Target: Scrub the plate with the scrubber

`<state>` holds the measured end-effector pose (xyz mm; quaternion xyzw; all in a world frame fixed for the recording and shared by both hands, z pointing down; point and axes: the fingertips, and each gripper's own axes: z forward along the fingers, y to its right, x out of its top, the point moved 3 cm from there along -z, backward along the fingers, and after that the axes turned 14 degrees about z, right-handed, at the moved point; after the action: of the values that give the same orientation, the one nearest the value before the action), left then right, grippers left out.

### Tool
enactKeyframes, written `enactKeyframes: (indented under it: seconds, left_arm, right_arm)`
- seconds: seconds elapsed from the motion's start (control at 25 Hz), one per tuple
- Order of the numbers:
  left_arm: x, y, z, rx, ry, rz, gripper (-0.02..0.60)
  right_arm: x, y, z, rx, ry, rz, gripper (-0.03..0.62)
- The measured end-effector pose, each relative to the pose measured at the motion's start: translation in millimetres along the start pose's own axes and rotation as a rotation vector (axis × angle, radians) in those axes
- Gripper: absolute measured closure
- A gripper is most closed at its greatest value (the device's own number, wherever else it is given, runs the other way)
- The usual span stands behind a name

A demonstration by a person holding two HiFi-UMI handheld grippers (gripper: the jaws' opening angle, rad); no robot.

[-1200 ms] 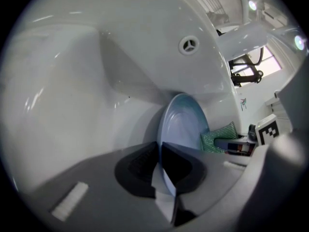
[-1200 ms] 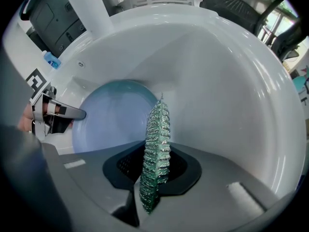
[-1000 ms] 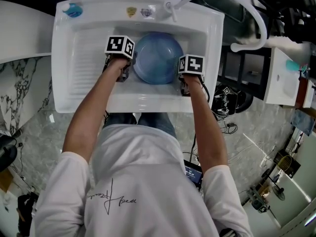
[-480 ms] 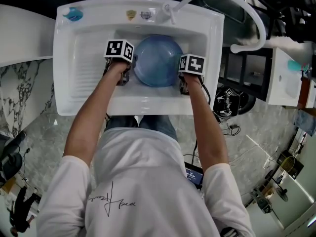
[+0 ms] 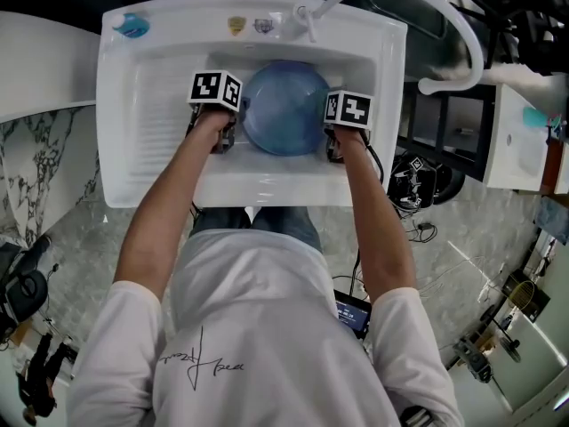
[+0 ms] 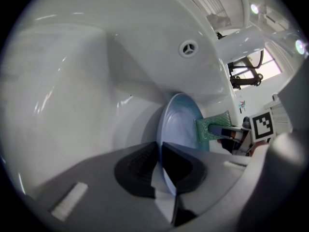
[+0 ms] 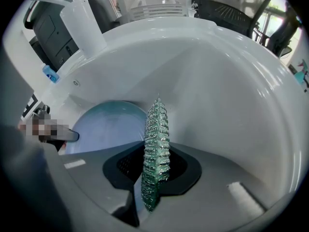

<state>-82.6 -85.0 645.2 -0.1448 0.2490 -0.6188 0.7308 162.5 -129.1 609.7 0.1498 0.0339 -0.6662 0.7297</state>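
Mid-scrub | left hand-held gripper [image 6: 160,164] pinching rim of round blue plate [image 5: 284,107] | right hand-held gripper [image 7: 153,175] pinching green mesh scrubber [image 7: 156,139] at plate's right edge | next, likely: press scrubber flat, sweep across plate face.

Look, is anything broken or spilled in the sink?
Nothing stands out. In the sink, the left tool grips the plate by its rim and the right tool holds the scrubber; no spill or crack shows.

The white sink [image 5: 120,149] is glossy and smooth. The blue plate [image 5: 283,107] looks smooth; the green scrubber [image 7: 155,149] is rough, glittery mesh.
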Motion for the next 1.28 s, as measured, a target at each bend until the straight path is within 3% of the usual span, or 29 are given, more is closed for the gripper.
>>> enactKeyframes:
  seconds: [0.72,0.88,1.04,1.28]
  left_arm:
    - [2,2,-2,-0.01,0.007,0.0,0.502]
    - [2,3,-3,-0.01,0.009,0.003,0.502]
    - [1,4,-2,-0.014,0.012,0.004,0.502]
    - [1,5,0,-0.016,0.013,0.004,0.502]
  right_arm:
    - [19,-27,6,0.038,0.019,-0.179,0.536]
    - [19,-42,4,0.081,0.032,-0.198,0.536]
    - [19,-54,0,0.127,0.043,-0.183,0.536]
    - [10,-78,-5,0.267,0.024,-0.038,0.536]
